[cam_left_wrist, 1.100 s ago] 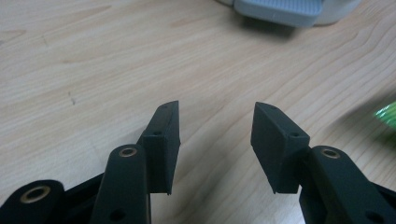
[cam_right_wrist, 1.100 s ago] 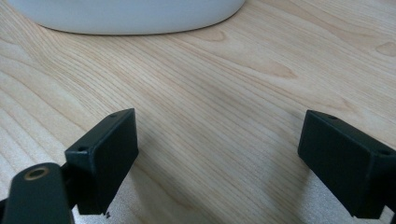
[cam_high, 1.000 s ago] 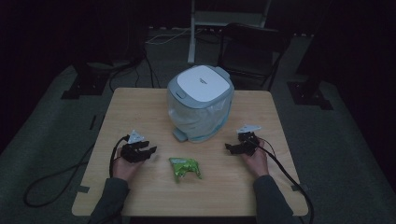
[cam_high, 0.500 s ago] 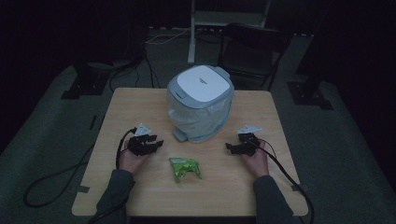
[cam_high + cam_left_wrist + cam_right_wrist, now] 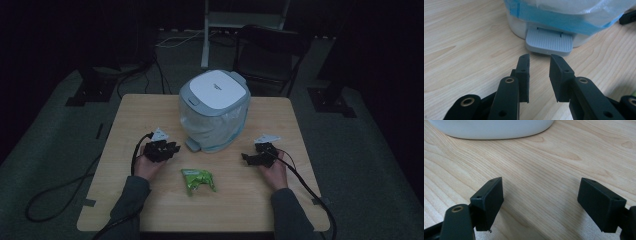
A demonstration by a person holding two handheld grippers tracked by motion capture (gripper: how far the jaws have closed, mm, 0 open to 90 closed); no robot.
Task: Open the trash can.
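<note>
A small white pedal bin (image 5: 214, 107) with a grey-rimmed lid and a clear liner bag stands on the wooden table (image 5: 145, 107). Its grey pedal (image 5: 548, 42) faces the person. My left gripper (image 5: 172, 149) lies just left of the pedal, and in the left gripper view its jaws (image 5: 539, 58) point at the pedal, a narrow gap apart, holding nothing. My right gripper (image 5: 247, 159) rests right of the bin, its jaws (image 5: 540, 182) spread wide over bare wood, the bin's base (image 5: 491, 128) beyond them. A crumpled green packet (image 5: 197, 180) lies between the hands.
Cables trail from both grippers off the table's sides. A dark chair (image 5: 270, 45) and a stand's white post (image 5: 206, 30) are behind the table on the floor. Bare wood surrounds the packet and stretches to the table's front edge.
My left gripper has moved right and a little forward, toward the bin's pedal. The right gripper, the packet and the bin have stayed put.
</note>
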